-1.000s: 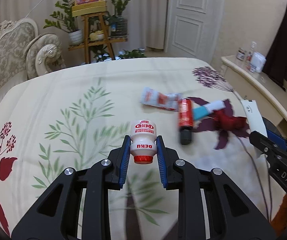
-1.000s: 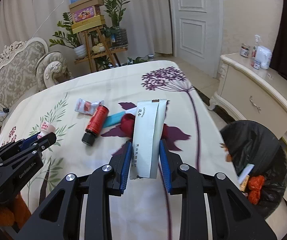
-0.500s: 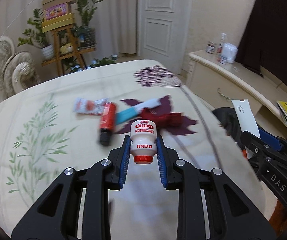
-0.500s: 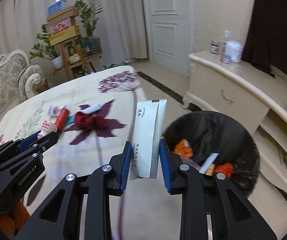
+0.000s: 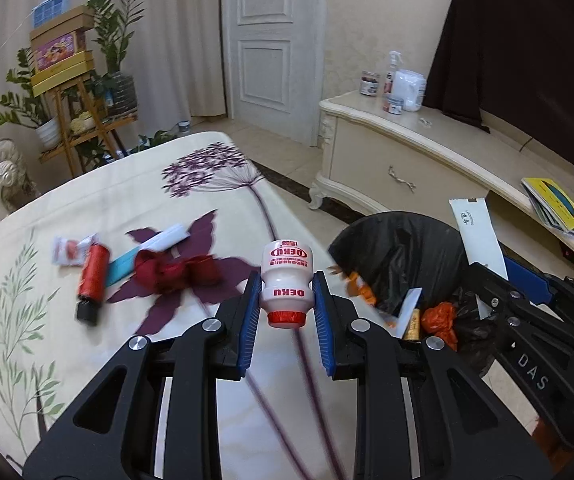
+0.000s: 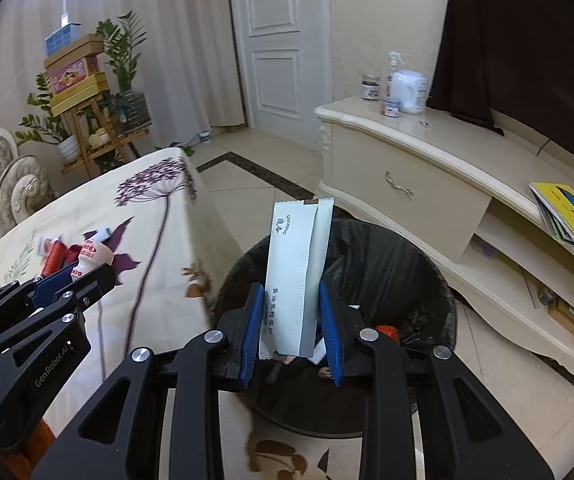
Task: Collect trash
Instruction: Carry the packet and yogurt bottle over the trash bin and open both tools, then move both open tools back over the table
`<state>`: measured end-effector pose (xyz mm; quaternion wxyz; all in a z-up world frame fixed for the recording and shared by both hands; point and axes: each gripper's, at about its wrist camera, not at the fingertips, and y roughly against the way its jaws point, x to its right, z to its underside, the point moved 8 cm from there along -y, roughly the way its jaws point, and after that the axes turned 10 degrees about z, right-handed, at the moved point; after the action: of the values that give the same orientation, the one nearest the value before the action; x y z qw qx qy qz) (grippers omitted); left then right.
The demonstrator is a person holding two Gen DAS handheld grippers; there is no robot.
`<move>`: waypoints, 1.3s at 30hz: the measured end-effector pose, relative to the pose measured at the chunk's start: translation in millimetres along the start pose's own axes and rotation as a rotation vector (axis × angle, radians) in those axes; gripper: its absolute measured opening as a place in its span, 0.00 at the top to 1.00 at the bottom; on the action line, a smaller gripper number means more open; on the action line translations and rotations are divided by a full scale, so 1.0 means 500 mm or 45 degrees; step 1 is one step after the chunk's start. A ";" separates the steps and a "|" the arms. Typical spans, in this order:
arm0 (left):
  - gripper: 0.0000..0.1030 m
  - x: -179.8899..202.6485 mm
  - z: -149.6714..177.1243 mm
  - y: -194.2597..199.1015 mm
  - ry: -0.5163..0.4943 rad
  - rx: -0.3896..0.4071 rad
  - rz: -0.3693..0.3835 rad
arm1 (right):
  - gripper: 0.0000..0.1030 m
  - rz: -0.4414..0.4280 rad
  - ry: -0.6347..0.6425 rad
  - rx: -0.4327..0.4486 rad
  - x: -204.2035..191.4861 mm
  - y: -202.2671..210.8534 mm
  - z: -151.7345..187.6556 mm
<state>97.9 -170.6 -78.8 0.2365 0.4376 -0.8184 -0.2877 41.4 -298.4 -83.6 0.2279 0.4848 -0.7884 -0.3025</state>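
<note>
My left gripper is shut on a small white DEKU bottle with a red cap, held over the table's right edge. My right gripper is shut on a white paper sachet, held upright above the black-lined trash bin. The bin holds orange wrappers and other trash. On the table lie a red bottle, a red crumpled wrapper, a blue-white tube and a small packet.
The floral tablecloth table is at the left. A cream TV cabinet with jars and a spray bottle stands to the right of the bin. A white door, a plant stand and a sofa are at the back.
Both grippers have swung right from over the table toward the bin, each keeping its item. The right gripper now hangs directly over the bin.
</note>
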 end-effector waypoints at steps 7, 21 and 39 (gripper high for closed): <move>0.75 0.046 -0.013 -0.034 -0.032 -0.006 0.021 | 0.72 0.037 -0.041 -0.012 0.042 -0.024 -0.006; 0.76 0.100 -0.030 -0.092 -0.071 -0.040 0.040 | 0.72 0.075 -0.093 -0.028 0.089 -0.055 -0.010; 0.39 0.087 -0.050 -0.106 -0.038 -0.021 0.005 | 0.41 0.134 -0.167 -0.051 0.124 -0.074 -0.010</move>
<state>122.6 -238.3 -90.9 0.2284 0.4295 -0.8204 -0.3005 41.4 -368.3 -101.5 0.2011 0.4172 -0.8198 -0.3368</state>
